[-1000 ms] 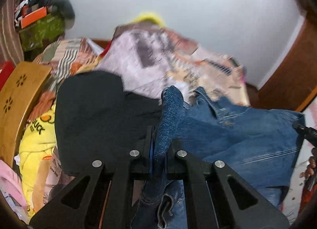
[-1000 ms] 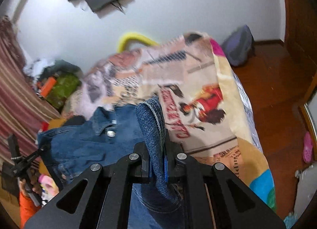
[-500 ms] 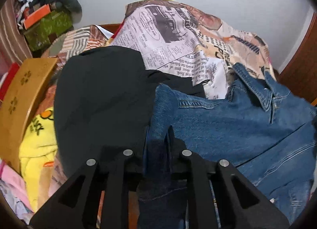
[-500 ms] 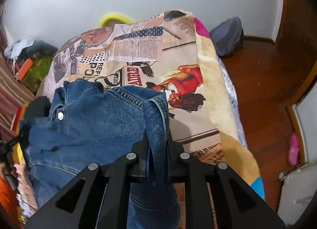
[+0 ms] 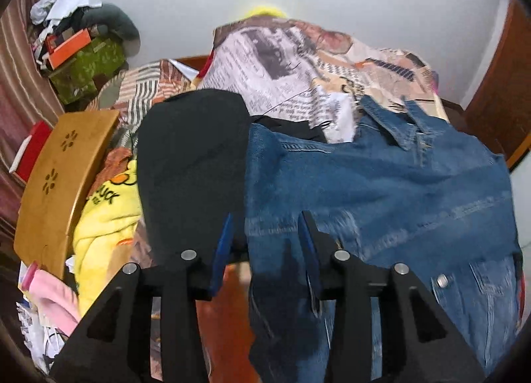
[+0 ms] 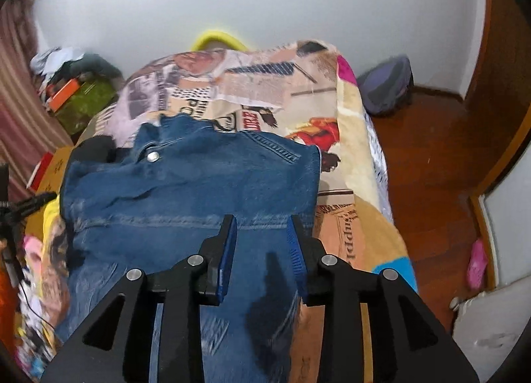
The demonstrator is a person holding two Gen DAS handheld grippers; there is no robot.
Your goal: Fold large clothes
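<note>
Since a second ago: both pinched denim folds released, jaws just been opening, blue denim jacket (image 5: 381,190) dropped from raised bunches to lying spread on the bed.

Left gripper (image 5: 265,233): parted to a moderate gap, blue pads clear of the cloth, hovering over the jacket's left edge; nothing gripped. Right gripper (image 6: 262,233): parted likewise, pads apart above the jacket's (image 6: 192,190) right portion, denim showing between them but not pinched.

Jacket lying front up on the newspaper-and-cartoon print blanket (image 6: 265,84), collar at the far end, metal snap button (image 6: 153,157) near the collar. Touching the jacket's left edge: black garment (image 5: 192,164), flat. Left of that: yellow fleece with a cartoon duck print (image 5: 106,210), then a curved wooden board with flower cut-outs (image 5: 63,170). Beyond the jacket's collar: more blanket, then white wall. Far left of the jacket: green camouflage bag (image 5: 86,68) with an orange box on top.
</note>
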